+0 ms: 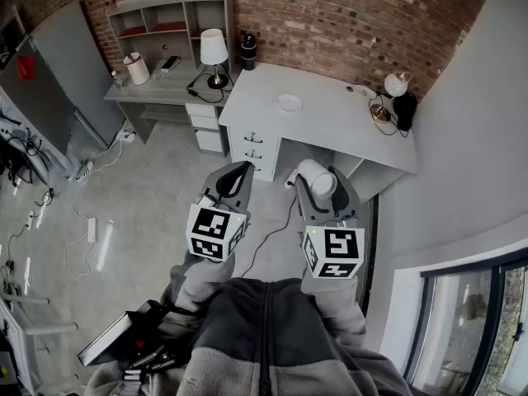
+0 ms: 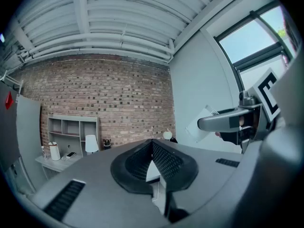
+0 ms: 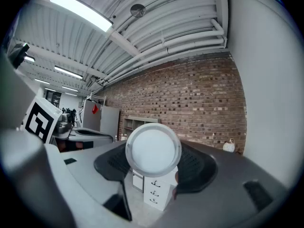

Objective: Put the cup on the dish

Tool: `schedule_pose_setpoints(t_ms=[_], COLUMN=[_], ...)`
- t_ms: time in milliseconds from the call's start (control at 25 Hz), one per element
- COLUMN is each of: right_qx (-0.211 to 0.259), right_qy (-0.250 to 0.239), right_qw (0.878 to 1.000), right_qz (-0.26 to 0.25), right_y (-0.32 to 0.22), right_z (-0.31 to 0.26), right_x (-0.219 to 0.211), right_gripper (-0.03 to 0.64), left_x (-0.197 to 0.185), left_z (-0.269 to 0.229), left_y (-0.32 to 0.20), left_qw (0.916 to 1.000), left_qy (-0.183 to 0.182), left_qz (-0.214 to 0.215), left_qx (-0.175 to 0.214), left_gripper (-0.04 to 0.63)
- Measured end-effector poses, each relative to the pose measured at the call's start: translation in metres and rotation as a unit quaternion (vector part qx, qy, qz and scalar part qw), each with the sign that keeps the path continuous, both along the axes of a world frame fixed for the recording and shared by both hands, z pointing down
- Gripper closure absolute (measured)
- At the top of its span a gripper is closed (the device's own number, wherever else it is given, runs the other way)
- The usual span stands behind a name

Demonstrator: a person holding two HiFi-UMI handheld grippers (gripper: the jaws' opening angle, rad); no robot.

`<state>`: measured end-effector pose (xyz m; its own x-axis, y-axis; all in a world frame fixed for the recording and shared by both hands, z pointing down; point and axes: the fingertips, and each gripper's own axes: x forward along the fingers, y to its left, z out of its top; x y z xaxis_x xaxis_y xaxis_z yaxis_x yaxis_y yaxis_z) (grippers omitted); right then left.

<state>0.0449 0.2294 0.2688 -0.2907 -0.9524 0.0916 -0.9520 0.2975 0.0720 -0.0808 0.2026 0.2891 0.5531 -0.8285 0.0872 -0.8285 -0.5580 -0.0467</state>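
Two grippers hovered near the person, well short of the white tabletop (image 1: 330,126). The right gripper (image 1: 318,184) had its fingers clamped on the white cup (image 1: 313,172), tipped sideways. The left gripper (image 1: 241,170) had its fingers closed together, empty. The dish (image 1: 289,102) lay on the far tabletop.

Setting: an office-style studio room, as judged from the fittings.
Walls: exposed brick wall (image 1: 330,15); window (image 1: 483,328) noted.
Furniture: white worktop (image 1: 330,122) with drawers (image 1: 252,148), shelf unit (image 1: 169,15), table lamp (image 1: 214,52).
Ceiling: bare pipes (image 2: 118,44), strip light (image 3: 80,11).
Floor: concrete floor (image 1: 148,196), cables (image 1: 87,221) trailed.
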Motion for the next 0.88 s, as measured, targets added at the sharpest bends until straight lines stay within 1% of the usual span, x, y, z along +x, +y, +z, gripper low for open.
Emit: schedule_pose_setpoints(t_ms=[360,600,880], right_qx=[0.008,-0.001,-0.008], right_qy=[0.000,-0.006,-0.015], right_qw=[1.000,1.000,1.000], right_qz=[0.000,0.002,-0.006], right_y=[-0.001,-0.002,0.007], right_z=[0.003,0.003,0.016], right_x=[0.010,0.017,0.028], right_gripper=[0.353,0.353,0.353], left_x=[0.010,0.013,0.022], left_z=[0.005,0.001,0.008], left_y=[-0.002,-0.005,0.002], left_qw=[1.0000,1.0000,0.9999], left_qy=[-0.004,-0.005,-0.005], left_qz=[-0.001,-0.004,-0.014], left_qx=[-0.001,-0.005,-0.004], left_gripper=[0.589,0.589,0.589])
